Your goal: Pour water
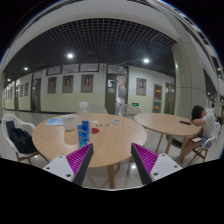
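A blue bottle (84,131) stands on a round wooden table (110,140), beyond my left finger. A pale cup-like thing (70,130) stands just left of the bottle; it is too small to tell what it is. My gripper (112,160) is open and empty, held well short of the table, with a wide gap between its fingers. The magenta pads (80,158) show on the inner faces. Nothing is between the fingers.
A second round table (165,123) stands to the right, with a seated person (204,130) at it. A white chair (20,135) with a dark bag stands left of the near table. Small items (55,122) lie on the near table. A hall with doors lies beyond.
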### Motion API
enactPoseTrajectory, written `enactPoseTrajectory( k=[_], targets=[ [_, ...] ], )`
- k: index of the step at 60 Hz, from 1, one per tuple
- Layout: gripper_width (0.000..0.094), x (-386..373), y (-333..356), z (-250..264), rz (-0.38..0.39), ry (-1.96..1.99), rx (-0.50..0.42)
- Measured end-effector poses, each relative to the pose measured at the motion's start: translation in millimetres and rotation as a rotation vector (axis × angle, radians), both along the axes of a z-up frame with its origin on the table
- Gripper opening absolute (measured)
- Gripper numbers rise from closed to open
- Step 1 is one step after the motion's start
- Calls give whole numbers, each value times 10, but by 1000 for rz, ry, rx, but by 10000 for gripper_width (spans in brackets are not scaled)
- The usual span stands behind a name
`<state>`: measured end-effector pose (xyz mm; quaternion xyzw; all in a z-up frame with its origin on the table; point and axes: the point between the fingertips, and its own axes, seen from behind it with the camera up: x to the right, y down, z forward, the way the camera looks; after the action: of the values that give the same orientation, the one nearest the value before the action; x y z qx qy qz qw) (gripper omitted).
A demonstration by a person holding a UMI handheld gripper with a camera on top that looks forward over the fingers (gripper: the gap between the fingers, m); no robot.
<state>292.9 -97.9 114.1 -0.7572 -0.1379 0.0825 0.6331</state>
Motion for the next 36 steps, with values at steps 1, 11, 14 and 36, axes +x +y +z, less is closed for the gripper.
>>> enactPoseTrajectory(
  k=[1, 11, 14, 36],
  targets=[
    [811, -249, -45, -64, 9, 4, 5],
    [805, -621, 201, -2, 105, 44, 6],
    [805, -775, 324, 21, 122, 57, 9],
    [712, -1700, 1379, -240, 85, 37, 5]
  ],
)
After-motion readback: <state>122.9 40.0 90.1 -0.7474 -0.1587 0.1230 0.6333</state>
